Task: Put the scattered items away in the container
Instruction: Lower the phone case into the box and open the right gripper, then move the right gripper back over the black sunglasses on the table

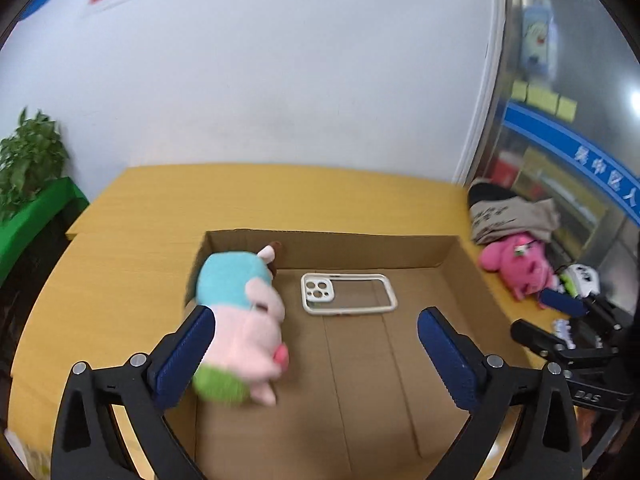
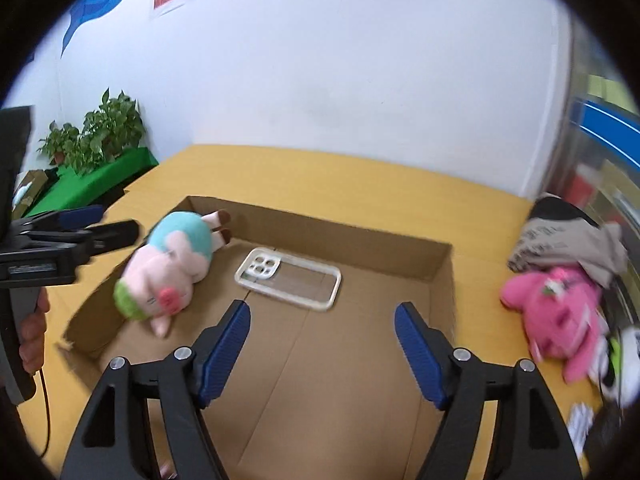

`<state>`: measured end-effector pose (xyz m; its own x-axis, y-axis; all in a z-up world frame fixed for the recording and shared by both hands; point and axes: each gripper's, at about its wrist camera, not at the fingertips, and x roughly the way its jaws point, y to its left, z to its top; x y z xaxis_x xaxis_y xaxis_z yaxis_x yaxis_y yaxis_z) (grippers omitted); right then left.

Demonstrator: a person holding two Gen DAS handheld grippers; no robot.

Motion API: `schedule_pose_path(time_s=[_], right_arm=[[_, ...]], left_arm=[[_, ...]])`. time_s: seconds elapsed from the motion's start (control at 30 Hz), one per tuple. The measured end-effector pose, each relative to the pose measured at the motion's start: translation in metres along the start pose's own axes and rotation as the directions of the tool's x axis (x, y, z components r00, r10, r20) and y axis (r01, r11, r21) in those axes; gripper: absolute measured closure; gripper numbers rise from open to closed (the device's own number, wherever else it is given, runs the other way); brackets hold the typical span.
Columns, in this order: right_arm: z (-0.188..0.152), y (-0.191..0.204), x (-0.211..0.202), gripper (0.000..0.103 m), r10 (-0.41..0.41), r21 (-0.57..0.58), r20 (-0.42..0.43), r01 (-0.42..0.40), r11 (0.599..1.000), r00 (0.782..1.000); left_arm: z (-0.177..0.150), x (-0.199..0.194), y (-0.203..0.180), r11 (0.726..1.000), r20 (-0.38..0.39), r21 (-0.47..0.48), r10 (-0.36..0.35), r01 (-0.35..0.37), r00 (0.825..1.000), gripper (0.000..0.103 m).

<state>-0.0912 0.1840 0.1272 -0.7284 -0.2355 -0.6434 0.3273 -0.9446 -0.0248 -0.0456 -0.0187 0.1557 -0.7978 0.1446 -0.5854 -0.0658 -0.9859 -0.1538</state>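
A shallow cardboard box (image 1: 360, 250) (image 2: 360, 248) lies on the yellow table. Inside it lie a pink pig plush with a teal shirt (image 1: 240, 320) (image 2: 168, 272) at the left and a white phone case (image 1: 348, 293) (image 2: 288, 278) near the back. My left gripper (image 1: 316, 334) is open over the box, its left finger beside the pig; it also shows in the right wrist view (image 2: 96, 224). My right gripper (image 2: 322, 328) is open and empty over the box floor; it shows at the right of the left wrist view (image 1: 560, 320). A bright pink plush (image 1: 516, 264) (image 2: 560, 312) lies outside the box at the right.
A folded beige cloth with a black item (image 1: 508, 212) (image 2: 568, 240) lies behind the pink plush. A small white and green toy (image 1: 580, 280) (image 2: 624, 356) sits at the far right. Potted plants on a green stand (image 1: 28, 168) (image 2: 96, 148) are at the left. A white wall stands behind the table.
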Motion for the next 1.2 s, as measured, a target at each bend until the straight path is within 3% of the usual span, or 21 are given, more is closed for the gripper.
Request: schedule_pose_path(time_s=[0.2,0.47,1.2], right_arm=[[-0.034,0.017,-0.037,0.028,-0.02,0.027,-0.009,0.02,0.999,1.0],[-0.062,0.042,-0.066,0.028,-0.032,-0.002,-0.023,0.032,1.0,0.999],[-0.079,0.039,-0.072,0.028,-0.011,0.004,-0.029,0.011,1.0,1.0]], left_arm=[[-0.045,-0.057,-0.006,0.999,0.047,-0.003,0.033,-0.033,0.998,0.0],[-0.079,-0.082,-0.012,1.0,0.04,-0.021,0.007,-0.006,0.999,0.0],[-0.095,-0.068,-0.037,0.999,-0.016,-0.006,-0.031,0.031,0.999,0.0]])
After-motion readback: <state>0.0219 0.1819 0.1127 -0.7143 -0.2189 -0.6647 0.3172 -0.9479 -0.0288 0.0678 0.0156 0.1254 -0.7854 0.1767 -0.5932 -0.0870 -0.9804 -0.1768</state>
